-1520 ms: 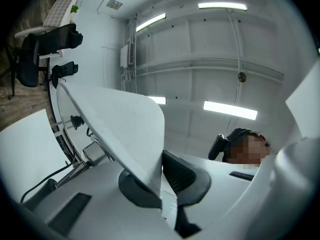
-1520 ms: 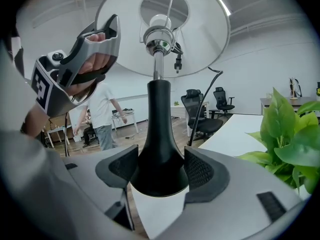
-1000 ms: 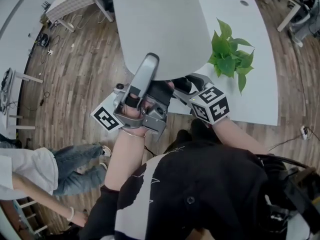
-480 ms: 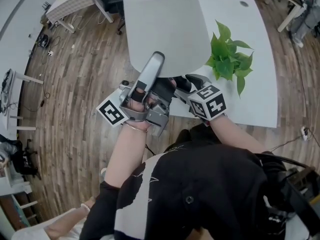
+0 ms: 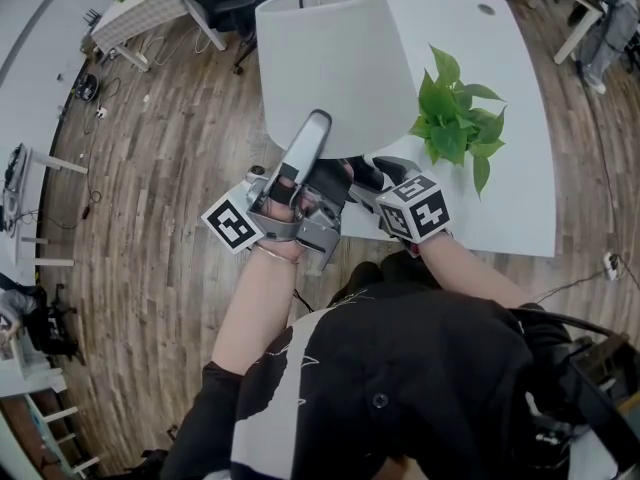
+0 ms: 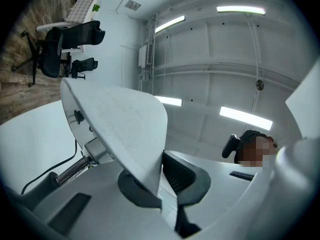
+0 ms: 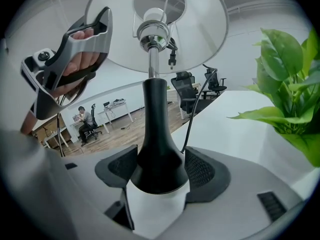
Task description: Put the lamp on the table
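Two grippers are sharing one lamp (image 5: 335,68). In the head view its wide white shade (image 5: 340,28) is hiding nearly everything beneath it: the stem, the foot and the working ends of both tools, so only their rear bodies and marker cubes (image 5: 417,208) are showing. No view is showing whether the foot is touching the white table (image 5: 515,68). The shade is hanging over the table's near left corner and the wooden floor (image 5: 150,168), just beside a leafy plant (image 5: 455,118).

The gripper views are settling the grips. The right gripper (image 7: 159,171) is clamping both pads on the lamp's flared black base (image 7: 157,151) (the white part below is being cut off by the gripper's own body). A chrome stem (image 7: 151,64) is rising from it into the shade, and a black cord (image 7: 192,119) is trailing behind. The left gripper (image 6: 161,181) is pinching the shade's thin lower rim, jaws closed on it.

As for print, the cubes are showing black-and-white square patterns, not readable lettering.
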`<action>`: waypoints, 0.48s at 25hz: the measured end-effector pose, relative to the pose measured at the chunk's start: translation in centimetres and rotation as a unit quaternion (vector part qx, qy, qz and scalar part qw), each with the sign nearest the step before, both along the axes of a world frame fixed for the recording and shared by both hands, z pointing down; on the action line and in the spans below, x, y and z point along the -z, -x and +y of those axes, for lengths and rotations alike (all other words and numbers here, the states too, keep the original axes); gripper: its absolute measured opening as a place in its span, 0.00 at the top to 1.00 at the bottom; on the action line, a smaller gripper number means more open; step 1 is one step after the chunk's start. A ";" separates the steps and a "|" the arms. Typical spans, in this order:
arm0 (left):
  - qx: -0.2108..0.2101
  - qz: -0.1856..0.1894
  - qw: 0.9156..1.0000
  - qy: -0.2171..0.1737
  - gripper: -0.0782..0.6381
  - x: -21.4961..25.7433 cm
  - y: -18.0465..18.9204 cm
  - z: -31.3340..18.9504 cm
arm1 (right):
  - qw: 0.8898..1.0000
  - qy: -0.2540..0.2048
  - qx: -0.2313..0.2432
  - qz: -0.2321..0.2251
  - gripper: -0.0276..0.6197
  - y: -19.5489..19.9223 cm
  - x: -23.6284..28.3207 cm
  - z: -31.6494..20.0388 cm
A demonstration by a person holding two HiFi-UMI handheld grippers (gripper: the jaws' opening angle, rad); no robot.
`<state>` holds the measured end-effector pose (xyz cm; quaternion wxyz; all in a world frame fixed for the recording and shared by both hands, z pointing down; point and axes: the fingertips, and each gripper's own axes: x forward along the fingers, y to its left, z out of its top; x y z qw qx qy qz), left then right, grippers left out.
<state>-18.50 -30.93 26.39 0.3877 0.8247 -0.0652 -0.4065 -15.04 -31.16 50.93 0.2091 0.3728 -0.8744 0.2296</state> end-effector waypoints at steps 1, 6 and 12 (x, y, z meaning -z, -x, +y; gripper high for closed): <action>0.001 -0.002 1.000 0.002 0.87 0.0 -0.1 -0.2 | 1.000 0.001 -0.001 0.000 0.49 0.0 0.0 0.0; 0.000 -0.011 1.000 0.011 0.87 -0.6 -0.8 -0.8 | 1.000 0.007 -0.002 0.003 0.49 -0.3 -0.6 0.0; -0.001 -0.014 1.000 0.020 0.87 -1.3 -1.5 -1.4 | 1.000 0.014 -0.005 0.005 0.49 -0.9 -1.2 -0.2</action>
